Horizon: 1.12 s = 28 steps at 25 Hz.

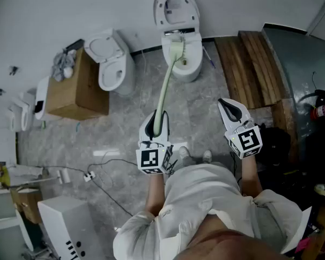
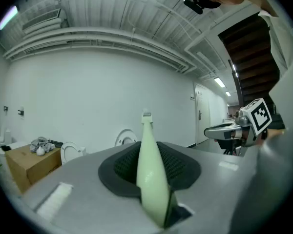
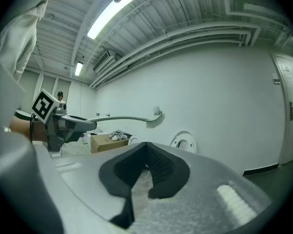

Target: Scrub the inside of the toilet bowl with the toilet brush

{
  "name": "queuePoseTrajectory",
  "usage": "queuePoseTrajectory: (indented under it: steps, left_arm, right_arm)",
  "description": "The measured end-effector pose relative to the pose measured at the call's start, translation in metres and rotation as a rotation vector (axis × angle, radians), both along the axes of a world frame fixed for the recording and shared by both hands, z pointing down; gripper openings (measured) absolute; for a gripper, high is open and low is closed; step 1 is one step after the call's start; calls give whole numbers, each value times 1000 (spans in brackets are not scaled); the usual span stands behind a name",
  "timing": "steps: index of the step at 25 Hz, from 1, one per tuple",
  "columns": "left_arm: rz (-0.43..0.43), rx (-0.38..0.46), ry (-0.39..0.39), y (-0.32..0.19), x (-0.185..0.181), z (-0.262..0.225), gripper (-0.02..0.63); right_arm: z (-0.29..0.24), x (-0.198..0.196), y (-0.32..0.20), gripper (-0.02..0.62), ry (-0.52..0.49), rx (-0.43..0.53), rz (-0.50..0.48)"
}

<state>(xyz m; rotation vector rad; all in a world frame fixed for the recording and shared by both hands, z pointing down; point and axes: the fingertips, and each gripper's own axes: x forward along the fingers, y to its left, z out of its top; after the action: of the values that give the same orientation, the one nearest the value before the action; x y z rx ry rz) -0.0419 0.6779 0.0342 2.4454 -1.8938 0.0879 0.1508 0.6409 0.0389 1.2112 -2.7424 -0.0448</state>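
Cool, even light pours from the ceiling tube (image 3: 110,11), blown out to white glare, shadows below it soft and faint, both gripper views bulging fisheye with black corners, the closest grey foreground beneath it blurred.

- A white wall (image 1: 43,15) rises behind the cardboard box (image 1: 78,93).
- A grey marbled floor (image 1: 127,121) spreads out from the box.
- A spare toilet (image 1: 112,64) stands just beside the box.
- Wooden planks (image 1: 249,64) lie well apart from the box.
- A tube light (image 3: 110,11) glows on the ceiling.

No legible text — anywhere.
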Motion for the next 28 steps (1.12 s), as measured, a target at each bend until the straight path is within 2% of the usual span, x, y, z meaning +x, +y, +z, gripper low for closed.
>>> queuePoseTrajectory:
  steps: [7, 14, 21, 28]
  left_arm:
    - [8, -2, -18, 11, 38, 1, 114]
    - [-13, 1, 0, -9, 34, 2, 114]
    - [6, 0, 6, -62, 24, 6, 114]
    - [19, -13, 11, -138, -9, 6, 114]
  right_arm:
    - [4, 32, 8, 3, -36, -3, 4]
    - [4, 24, -6, 3, -21, 7, -30]
    - [10, 13, -57, 3, -1, 3, -13]
    - [9, -24, -129, 3, 24, 7, -13]
